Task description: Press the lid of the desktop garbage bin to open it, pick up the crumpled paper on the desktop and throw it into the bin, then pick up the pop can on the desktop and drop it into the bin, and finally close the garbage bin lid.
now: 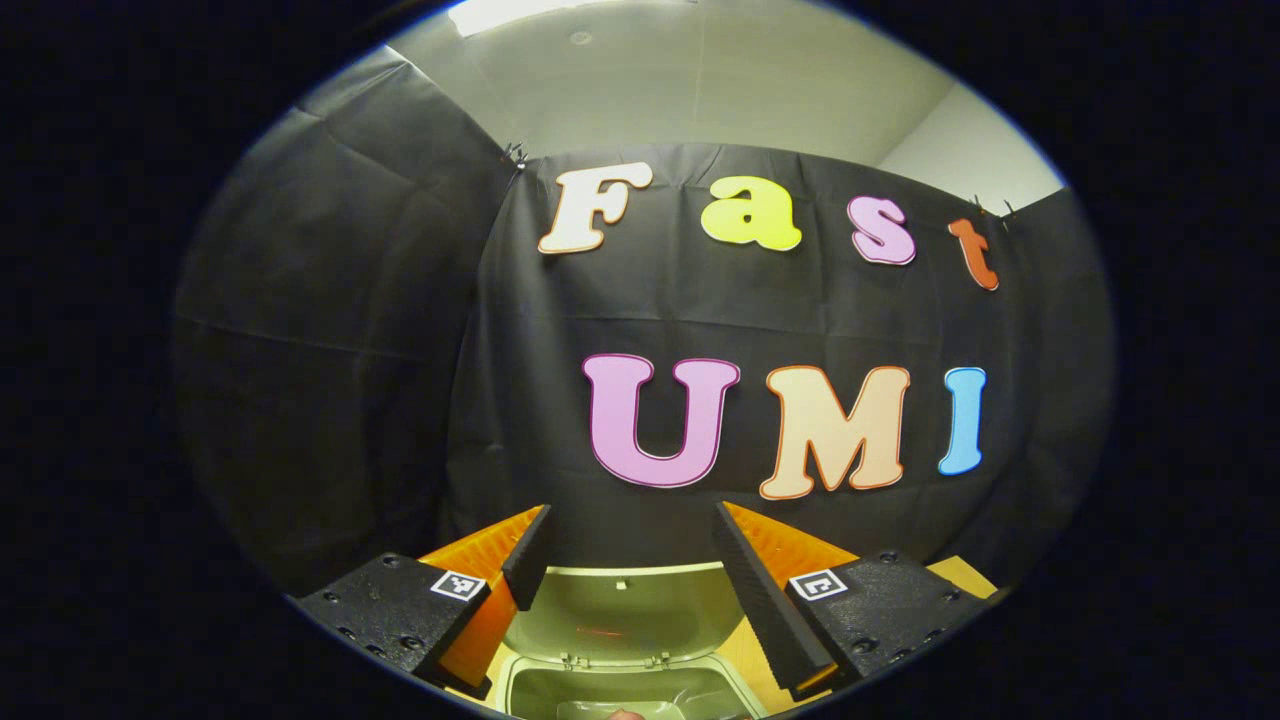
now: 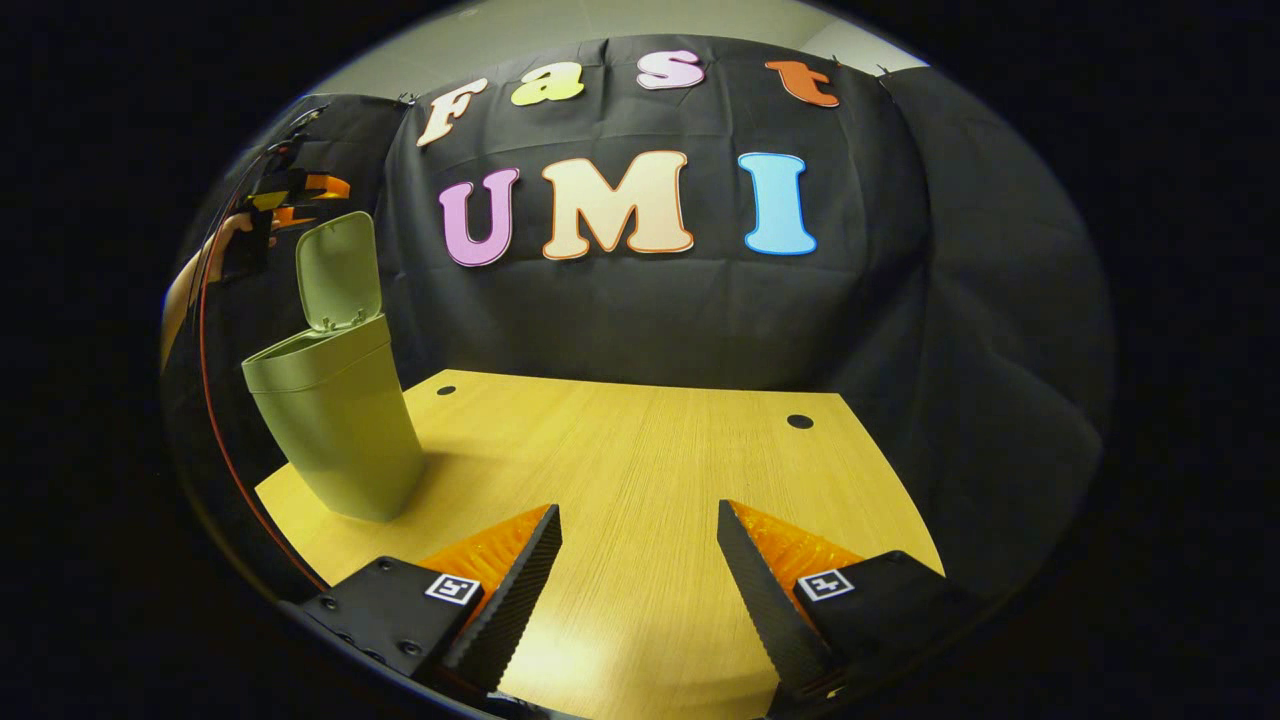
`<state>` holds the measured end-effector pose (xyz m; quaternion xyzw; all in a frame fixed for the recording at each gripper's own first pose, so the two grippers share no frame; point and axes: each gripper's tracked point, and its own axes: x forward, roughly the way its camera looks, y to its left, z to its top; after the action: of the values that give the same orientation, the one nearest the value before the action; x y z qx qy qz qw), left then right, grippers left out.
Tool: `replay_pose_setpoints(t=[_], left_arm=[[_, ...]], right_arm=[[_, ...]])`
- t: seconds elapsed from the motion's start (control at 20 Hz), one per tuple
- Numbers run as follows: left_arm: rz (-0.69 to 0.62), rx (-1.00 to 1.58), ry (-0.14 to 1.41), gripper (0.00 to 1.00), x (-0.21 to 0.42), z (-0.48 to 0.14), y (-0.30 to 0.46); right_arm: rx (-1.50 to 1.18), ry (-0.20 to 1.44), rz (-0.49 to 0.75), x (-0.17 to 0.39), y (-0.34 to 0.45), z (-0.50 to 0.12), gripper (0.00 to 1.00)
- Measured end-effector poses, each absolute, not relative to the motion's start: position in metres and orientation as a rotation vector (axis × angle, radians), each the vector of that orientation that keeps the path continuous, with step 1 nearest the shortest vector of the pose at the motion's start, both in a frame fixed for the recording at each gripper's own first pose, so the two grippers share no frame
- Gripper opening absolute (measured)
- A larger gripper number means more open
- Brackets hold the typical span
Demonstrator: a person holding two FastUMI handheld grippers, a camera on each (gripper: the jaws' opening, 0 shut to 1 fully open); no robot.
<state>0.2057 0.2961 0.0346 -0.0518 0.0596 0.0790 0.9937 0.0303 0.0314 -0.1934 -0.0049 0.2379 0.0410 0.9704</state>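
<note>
My two tongs, left (image 1: 630, 570) and right (image 2: 640, 560), both gape, gripping nothing.
One bin (image 2: 335, 420) stands on the desk (image 2: 640, 450), its lid (image 2: 335, 270) up.

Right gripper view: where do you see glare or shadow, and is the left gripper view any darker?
Right gripper view: a bright glare patch on the desk near the jaws, a soft shadow beside the bin, and straight edges bowed by the fisheye. Left gripper view: dimmer overall, with the open bin shaded inside.
</note>
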Motion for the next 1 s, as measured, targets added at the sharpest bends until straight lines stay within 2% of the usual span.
replay_pose_setpoints(t=[0.1,0.2,0.4,0.5,0.55,0.6,0.7,0.8,1.0], left_arm=[[0.159,-0.115,0.171,0.92,0.217,0.022,0.301],[0.173,-0.102,0.253,0.94,0.222,0.002,0.306],[0.172,-0.063,0.278,0.92,0.216,0.003,0.302],[0.173,-0.059,0.275,0.95,0.203,0.004,0.296],[0.172,-0.058,0.278,0.92,0.192,0.002,0.292],[0.172,-0.06,0.277,0.95,0.183,0.0,0.288],[0.165,-0.067,0.282,0.92,0.162,-0.004,0.28],[0.164,-0.077,0.282,0.95,0.147,-0.008,0.275],[0.15,-0.141,0.297,0.92,0.12,-0.02,0.262]], right_arm=[[-0.002,0.479,0.076,0.028,0.03,-0.193,0.99],[-0.002,0.485,0.068,0.025,0.025,-0.196,0.99],[0.004,0.49,0.061,0.023,0.014,-0.2,0.99],[0.013,0.493,0.068,0.024,0.012,-0.199,0.99],[0.02,0.49,0.072,0.027,0.013,-0.197,0.99],[0.029,0.483,0.079,0.029,0.014,-0.194,0.99],[0.029,0.476,0.093,0.034,0.016,-0.191,0.99],[0.022,0.473,0.112,0.038,0.019,-0.189,0.99],[0.0,0.477,0.15,0.04,0.029,-0.191,0.99]])
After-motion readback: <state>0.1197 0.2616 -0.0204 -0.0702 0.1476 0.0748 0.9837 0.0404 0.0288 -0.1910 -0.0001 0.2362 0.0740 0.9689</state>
